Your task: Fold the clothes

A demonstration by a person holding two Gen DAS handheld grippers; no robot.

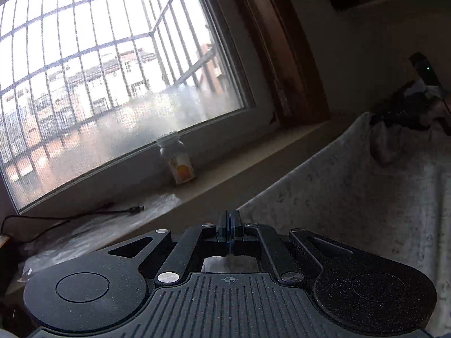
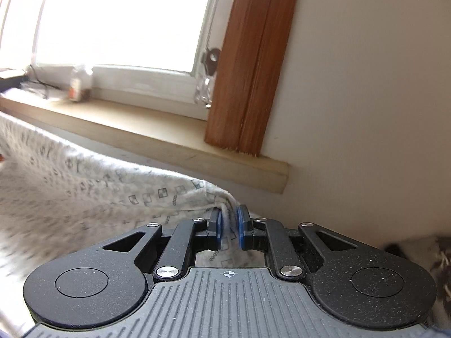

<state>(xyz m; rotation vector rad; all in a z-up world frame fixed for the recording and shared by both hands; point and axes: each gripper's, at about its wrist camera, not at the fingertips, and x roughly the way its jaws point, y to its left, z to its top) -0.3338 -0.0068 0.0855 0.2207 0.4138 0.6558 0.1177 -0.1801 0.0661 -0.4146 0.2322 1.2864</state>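
Closest to me, my right gripper point(image 2: 229, 226) has its blue pads point(image 2: 219, 226) squeezed on a corner of the pale patterned cloth point(image 2: 84, 194), with a thin fold of it pinched between them. My left gripper point(image 1: 229, 226) has its jaws pressed together, and I cannot tell if any cloth is caught in there, though the cloth's edge point(image 1: 282, 194) starts right at its tips. The cloth is lifted and stretched between the two grippers, hanging just in front of the window sill point(image 2: 157, 135). I think this is the middle of a fold, with the cloth held up but not laid flat or stacked. Its lower part is hidden under the grippers, so I cannot see how many folds it has. Farther off on the sill stands a small bottle point(image 1: 177, 159), with a black cable point(image 1: 84, 214) beside it. The window point(image 2: 118, 17) in my right view is washed out white.
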